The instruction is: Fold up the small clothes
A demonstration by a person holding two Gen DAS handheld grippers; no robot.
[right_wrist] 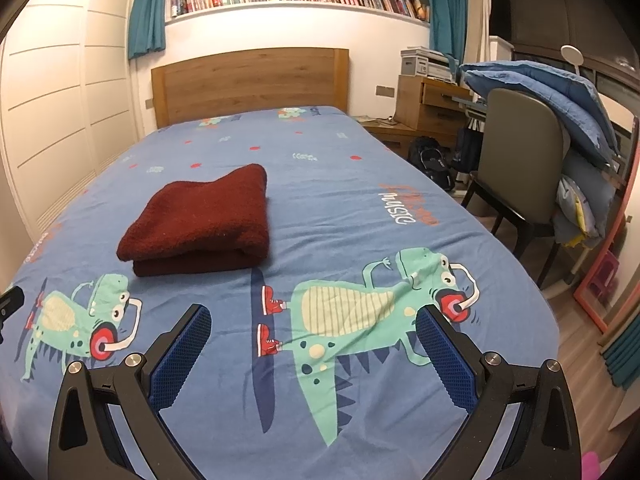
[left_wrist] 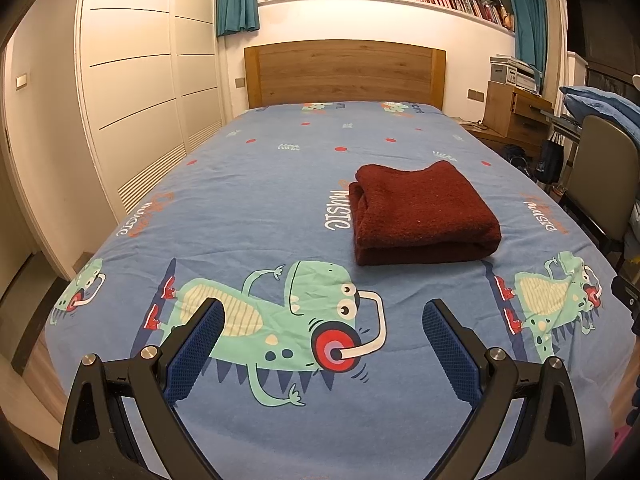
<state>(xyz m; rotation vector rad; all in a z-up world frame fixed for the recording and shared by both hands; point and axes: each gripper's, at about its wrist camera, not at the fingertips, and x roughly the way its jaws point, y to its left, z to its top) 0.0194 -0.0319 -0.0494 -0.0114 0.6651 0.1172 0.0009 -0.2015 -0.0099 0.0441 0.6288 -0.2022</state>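
Observation:
A dark red fleece garment (left_wrist: pixel 424 212) lies folded into a thick rectangle on the blue dinosaur-print bed sheet (left_wrist: pixel 280 184). In the right wrist view the same red garment (right_wrist: pixel 200 220) sits left of centre. My left gripper (left_wrist: pixel 323 308) is open and empty, held above the sheet well short of the garment. Over the foot of the bed my right gripper (right_wrist: pixel 313 314) also stands open with nothing between its blue pads, to the right of the garment and nearer than it. The left gripper's black tip (right_wrist: pixel 10 300) shows at the left edge.
A wooden headboard (left_wrist: pixel 344 72) closes the far end of the bed. White wardrobe doors (left_wrist: pixel 136 92) run along the left side. On the right stand a grey chair (right_wrist: pixel 524 160) piled with blue bedding (right_wrist: pixel 540 92), a wooden desk unit (right_wrist: pixel 428 104) and dark bags on the floor.

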